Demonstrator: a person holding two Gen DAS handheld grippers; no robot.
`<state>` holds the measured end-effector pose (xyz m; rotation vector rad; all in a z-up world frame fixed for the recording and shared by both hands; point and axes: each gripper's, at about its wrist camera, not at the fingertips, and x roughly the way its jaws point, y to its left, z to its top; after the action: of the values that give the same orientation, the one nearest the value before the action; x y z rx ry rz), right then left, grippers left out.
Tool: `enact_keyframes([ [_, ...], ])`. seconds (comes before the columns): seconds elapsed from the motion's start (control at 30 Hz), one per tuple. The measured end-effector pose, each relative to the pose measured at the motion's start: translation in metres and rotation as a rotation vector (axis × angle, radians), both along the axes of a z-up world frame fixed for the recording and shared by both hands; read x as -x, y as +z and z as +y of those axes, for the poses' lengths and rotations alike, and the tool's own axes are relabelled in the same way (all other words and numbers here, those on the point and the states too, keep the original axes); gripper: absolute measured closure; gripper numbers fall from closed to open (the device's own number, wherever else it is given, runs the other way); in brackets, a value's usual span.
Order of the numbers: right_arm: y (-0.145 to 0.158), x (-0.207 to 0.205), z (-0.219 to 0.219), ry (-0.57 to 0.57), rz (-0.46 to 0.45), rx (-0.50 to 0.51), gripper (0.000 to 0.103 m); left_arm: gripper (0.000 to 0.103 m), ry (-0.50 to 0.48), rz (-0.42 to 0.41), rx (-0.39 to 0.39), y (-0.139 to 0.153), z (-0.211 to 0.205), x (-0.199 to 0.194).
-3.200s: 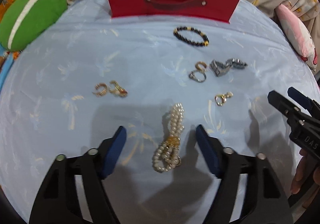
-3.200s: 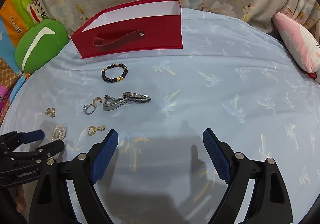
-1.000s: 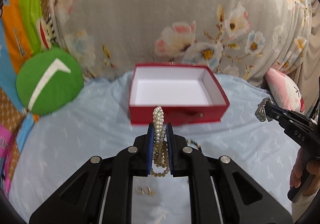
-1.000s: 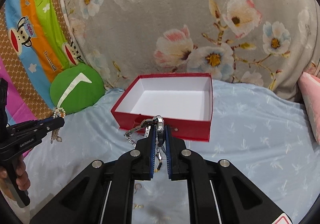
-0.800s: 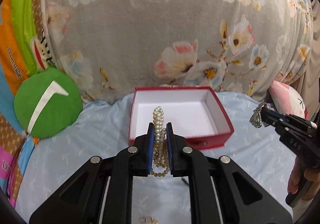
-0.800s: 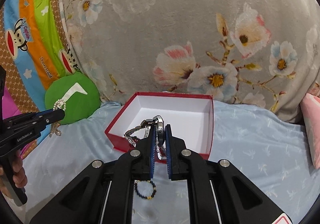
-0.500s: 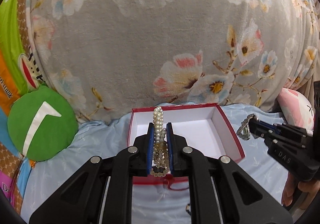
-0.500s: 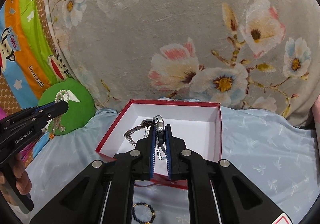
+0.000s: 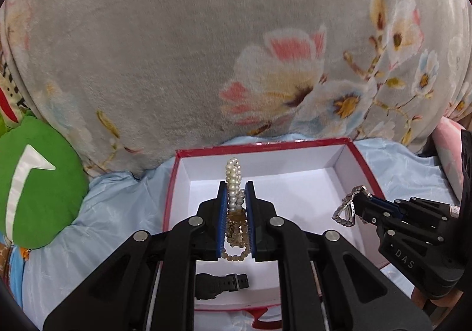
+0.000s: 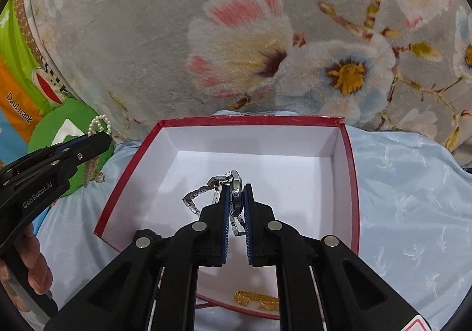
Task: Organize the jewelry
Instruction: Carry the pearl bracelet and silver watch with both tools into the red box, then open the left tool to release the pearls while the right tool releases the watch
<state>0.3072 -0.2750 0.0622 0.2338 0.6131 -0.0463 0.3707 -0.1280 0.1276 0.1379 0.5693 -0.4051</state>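
My left gripper is shut on a white pearl bracelet with a gold clasp, held over the open red box with its white inside. My right gripper is shut on a silver metal watch whose band dangles to the left, also over the red box. In the left wrist view the right gripper comes in from the right with the watch. In the right wrist view the left gripper with the pearls is at the left.
A black watch lies in the box near its front wall, and a gold chain lies near the front too. A grey floral cushion rises behind the box. A green pillow sits at the left on the pale blue sheet.
Both grippers have moved forward with their loads, from in front of the box to over its inside. The box now looks larger and closer in both views.
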Motion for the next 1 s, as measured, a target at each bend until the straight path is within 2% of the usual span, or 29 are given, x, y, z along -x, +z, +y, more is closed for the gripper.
enact_keyframes([
  [0.33, -0.035, -0.048, -0.006, -0.010, 0.115, 0.004, 0.094, 0.092, -0.004, 0.086, -0.043, -0.038, -0.023, -0.042],
  [0.43, -0.043, -0.059, -0.007, -0.019, 0.155, 0.015, 0.089, 0.092, 0.002, 0.114, -0.042, -0.048, -0.025, -0.053],
  [0.47, -0.043, -0.060, -0.008, -0.024, 0.157, 0.021, 0.077, 0.092, 0.004, 0.119, -0.037, -0.050, -0.024, -0.055],
  [0.5, -0.043, -0.061, -0.009, -0.037, 0.156, 0.029, 0.067, 0.089, 0.010, 0.124, -0.026, -0.052, -0.021, -0.056],
  [0.53, -0.041, -0.061, -0.010, -0.052, 0.147, 0.033, 0.048, 0.086, 0.014, 0.130, -0.018, -0.053, -0.018, -0.056],
  [0.57, -0.038, -0.056, -0.013, -0.074, 0.119, 0.033, 0.045, 0.077, 0.020, 0.136, -0.009, -0.053, -0.014, -0.056],
  [0.6, -0.034, -0.053, -0.015, -0.087, 0.097, 0.029, 0.045, 0.066, 0.028, 0.138, 0.001, -0.053, -0.010, -0.055],
  [0.73, -0.019, -0.029, -0.021, -0.087, 0.049, -0.032, 0.045, 0.057, 0.061, 0.136, 0.039, -0.047, 0.014, -0.042],
  [0.8, -0.012, -0.009, -0.018, -0.073, 0.029, -0.044, 0.044, 0.044, 0.064, 0.141, 0.057, -0.042, 0.027, -0.030],
  [1.0, -0.004, 0.072, 0.002, -0.019, -0.010, -0.019, 0.040, 0.035, 0.093, 0.141, 0.092, -0.029, 0.080, 0.030],
])
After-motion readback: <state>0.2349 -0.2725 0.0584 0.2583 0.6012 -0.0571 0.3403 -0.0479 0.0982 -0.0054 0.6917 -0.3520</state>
